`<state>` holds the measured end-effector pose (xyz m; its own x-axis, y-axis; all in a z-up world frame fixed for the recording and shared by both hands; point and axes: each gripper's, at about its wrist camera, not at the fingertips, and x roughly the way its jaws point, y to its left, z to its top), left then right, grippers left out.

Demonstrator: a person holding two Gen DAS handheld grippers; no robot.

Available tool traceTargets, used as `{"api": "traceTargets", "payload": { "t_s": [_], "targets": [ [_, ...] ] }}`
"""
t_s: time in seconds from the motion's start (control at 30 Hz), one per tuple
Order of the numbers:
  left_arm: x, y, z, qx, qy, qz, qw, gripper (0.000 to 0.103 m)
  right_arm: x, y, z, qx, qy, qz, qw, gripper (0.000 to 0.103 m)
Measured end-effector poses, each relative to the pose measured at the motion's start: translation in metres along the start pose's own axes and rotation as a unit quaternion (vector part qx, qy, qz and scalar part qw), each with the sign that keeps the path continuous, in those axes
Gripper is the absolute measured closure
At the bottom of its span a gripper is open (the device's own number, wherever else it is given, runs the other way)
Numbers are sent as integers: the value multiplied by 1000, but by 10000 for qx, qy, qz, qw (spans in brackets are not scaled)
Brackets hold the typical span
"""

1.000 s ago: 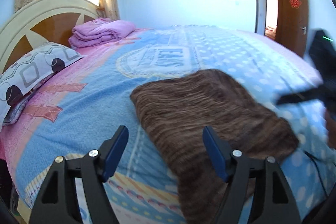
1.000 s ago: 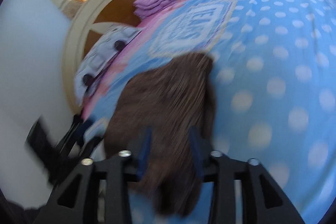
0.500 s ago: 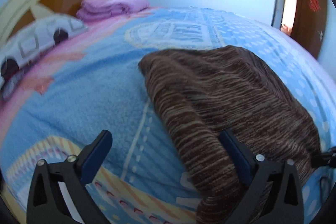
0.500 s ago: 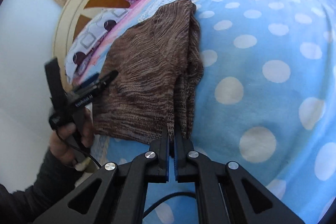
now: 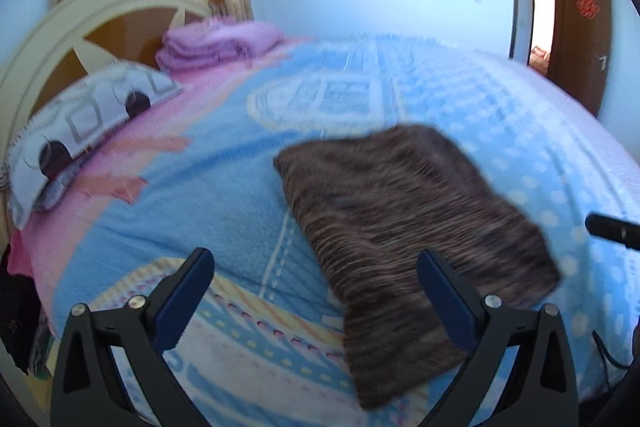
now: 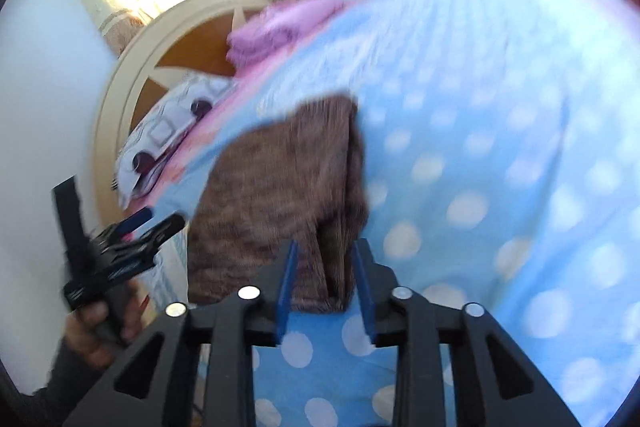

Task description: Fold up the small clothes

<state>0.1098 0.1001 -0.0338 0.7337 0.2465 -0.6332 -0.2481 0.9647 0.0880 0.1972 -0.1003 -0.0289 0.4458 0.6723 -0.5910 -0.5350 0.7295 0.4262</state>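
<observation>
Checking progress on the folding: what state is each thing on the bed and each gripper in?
Brown knit garment: folded, flat on the bedspread, held by neither gripper.
Left gripper: open wide, empty.
Right gripper: jaws just opening, pads clear of the garment.
Purple blanket: folded, by the headboard.
Pillow: lying against the headboard.
Door: open.

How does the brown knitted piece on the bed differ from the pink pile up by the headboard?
The brown garment is dark, striped knit lying low in the middle of the blue bedspread; the pink pile is pale, plain and stacked thicker at the headboard, beside the pillow. The brown one lies nearest the grippers; the pink sits far off. Both look folded.
</observation>
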Motion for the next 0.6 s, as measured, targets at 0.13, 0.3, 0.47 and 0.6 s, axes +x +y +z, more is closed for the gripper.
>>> {"api": "traceTargets", "payload": {
  "t_s": [0.13, 0.3, 0.47, 0.6],
  "targets": [
    [-29, -3, 4, -30, -340, -142, 9993, 0, -32, 32, -2, -505, -539, -213, 9970, 52],
    [-46, -9, 12, -1, -568, -277, 9980, 0, -46, 55, -6, -936, -688, -320, 9927, 52],
    [-53, -10, 13, 25, -655, -259, 9975, 0, -46, 58, -8, -968, -689, -315, 9924, 51],
    [-55, -9, 13, -29, -674, -254, 9974, 0, -47, 60, -11, -987, -689, -291, 9923, 51]
  ]
}}
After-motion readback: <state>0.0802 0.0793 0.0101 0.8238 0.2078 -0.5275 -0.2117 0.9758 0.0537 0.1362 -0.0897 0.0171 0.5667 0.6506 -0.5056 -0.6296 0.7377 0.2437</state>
